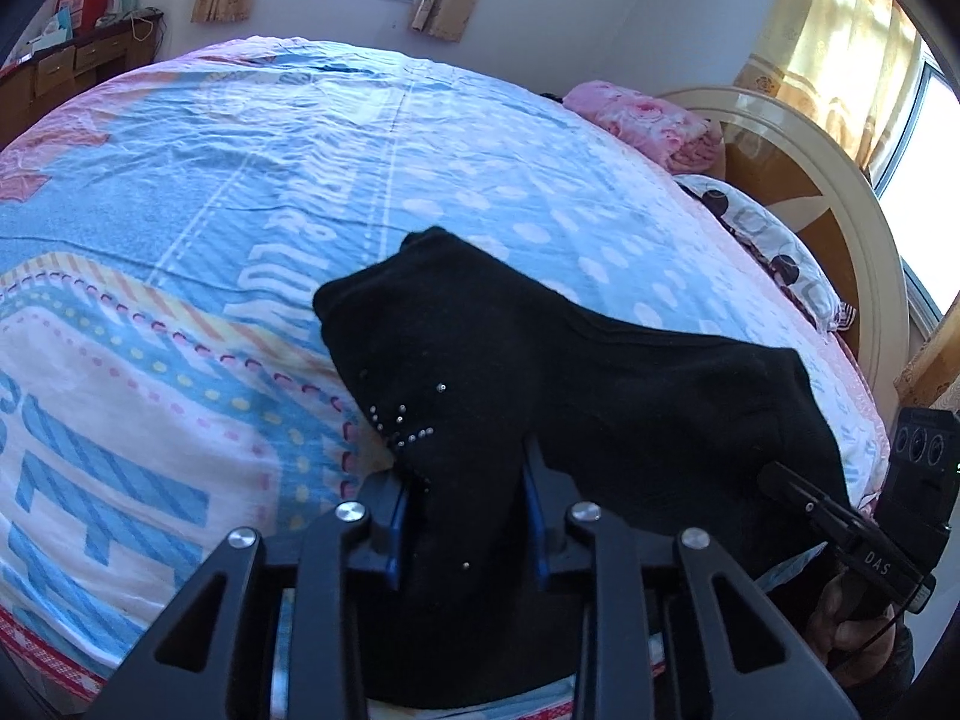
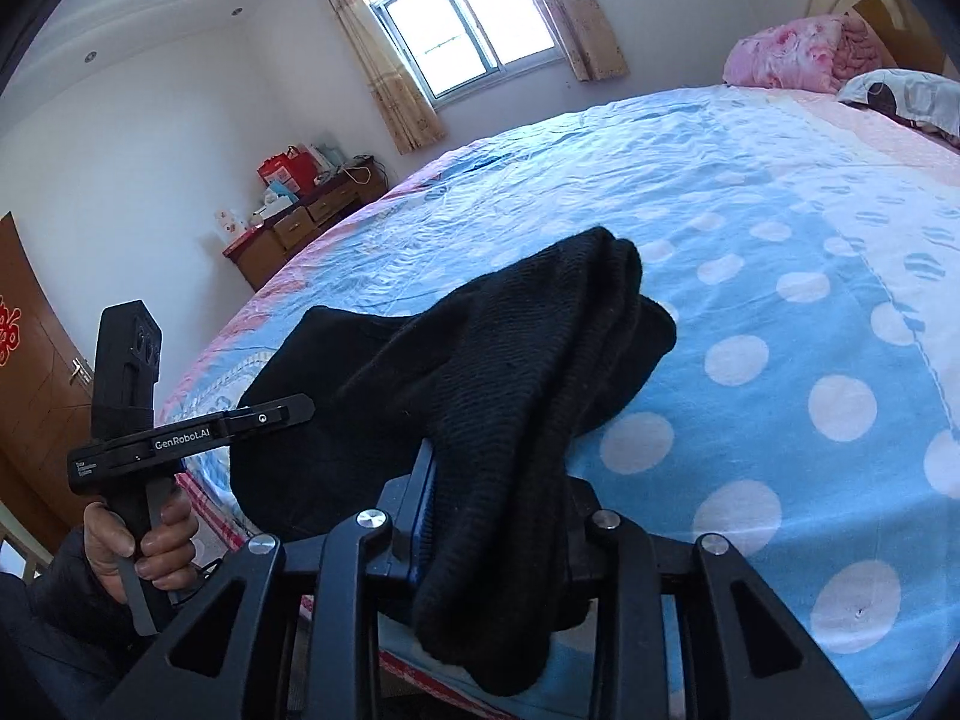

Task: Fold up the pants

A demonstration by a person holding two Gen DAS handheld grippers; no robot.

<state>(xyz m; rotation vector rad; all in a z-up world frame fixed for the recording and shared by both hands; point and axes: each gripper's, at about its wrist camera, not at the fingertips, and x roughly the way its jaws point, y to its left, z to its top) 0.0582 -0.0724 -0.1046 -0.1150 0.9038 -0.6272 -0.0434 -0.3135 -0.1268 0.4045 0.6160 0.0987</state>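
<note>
Your left gripper (image 1: 468, 516) and right gripper (image 2: 498, 516) both pinch the black pants (image 1: 540, 360) above the bedsheet (image 1: 210, 180); pink quilt (image 1: 648, 120) and pillow (image 1: 774, 246) well apart.

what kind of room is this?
A home bedroom, most likely: a large bed with a blue patterned sheet, pillows by a headboard, and a wooden dresser under a curtained window.

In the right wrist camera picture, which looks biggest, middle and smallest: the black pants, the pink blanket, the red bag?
1. black pants, though they sit nearest the camera, which enlarges them.
2. pink blanket.
3. red bag, far away by the wall, so its real size is unsure.
</note>
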